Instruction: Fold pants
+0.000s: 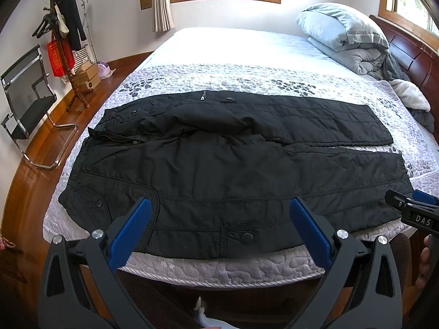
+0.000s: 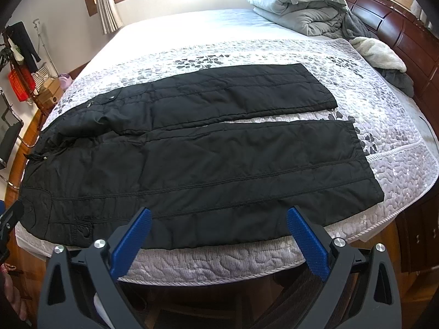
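Black padded pants (image 1: 233, 164) lie spread flat across the bed, waist to the left, both legs running right; they also show in the right wrist view (image 2: 205, 150). The far leg (image 2: 241, 93) lies apart from the near leg (image 2: 247, 170), with a strip of quilt between them. My left gripper (image 1: 221, 213) is open and empty, held above the near edge of the pants by the waist pocket. My right gripper (image 2: 219, 222) is open and empty, above the near leg's lower edge. The right gripper also shows at the right edge of the left wrist view (image 1: 411, 208).
The bed has a floral quilted cover (image 2: 356, 82). Folded grey duvets (image 1: 348, 38) and a dark wooden headboard (image 2: 397, 19) are at the far right. A chair (image 1: 27, 104), a coat stand (image 1: 63, 49) and boxes stand on the wooden floor at left.
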`<state>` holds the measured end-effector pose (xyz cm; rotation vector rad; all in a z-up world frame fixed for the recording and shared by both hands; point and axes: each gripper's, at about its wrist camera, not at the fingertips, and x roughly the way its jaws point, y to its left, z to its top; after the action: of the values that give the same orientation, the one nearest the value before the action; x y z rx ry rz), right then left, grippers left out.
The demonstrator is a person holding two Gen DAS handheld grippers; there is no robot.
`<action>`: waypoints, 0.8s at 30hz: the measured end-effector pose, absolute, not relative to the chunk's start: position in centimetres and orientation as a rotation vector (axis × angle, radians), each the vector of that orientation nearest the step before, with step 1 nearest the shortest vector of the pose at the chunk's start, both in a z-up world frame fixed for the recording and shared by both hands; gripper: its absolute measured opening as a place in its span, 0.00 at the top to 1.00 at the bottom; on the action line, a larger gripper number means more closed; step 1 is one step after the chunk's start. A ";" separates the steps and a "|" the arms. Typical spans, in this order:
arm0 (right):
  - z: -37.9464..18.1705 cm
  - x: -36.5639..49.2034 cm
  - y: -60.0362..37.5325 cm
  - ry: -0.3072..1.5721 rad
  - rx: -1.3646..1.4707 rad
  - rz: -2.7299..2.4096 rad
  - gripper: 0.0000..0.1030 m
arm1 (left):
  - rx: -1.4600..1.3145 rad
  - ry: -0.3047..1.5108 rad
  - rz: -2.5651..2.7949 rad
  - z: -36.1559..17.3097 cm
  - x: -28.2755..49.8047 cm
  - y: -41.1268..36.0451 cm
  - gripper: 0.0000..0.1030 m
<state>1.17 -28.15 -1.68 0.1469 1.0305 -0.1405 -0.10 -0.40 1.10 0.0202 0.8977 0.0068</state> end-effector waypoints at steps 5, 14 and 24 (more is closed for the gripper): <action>-1.9 1.2 -28.3 1.035 0.151 -0.140 0.03 | 0.022 0.903 0.007 1.0 0.1 -0.5 0.03; -2.3 1.5 -28.4 1.043 0.156 -0.139 0.03 | 0.027 0.909 0.009 0.9 0.4 -0.5 0.03; -2.5 1.7 -28.6 1.051 0.158 -0.134 0.03 | 0.028 0.913 0.008 0.8 0.5 -0.6 0.03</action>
<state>1.73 -28.57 -2.52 0.1579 1.0513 -0.1344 0.53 -0.62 0.82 0.0281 0.9127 0.0082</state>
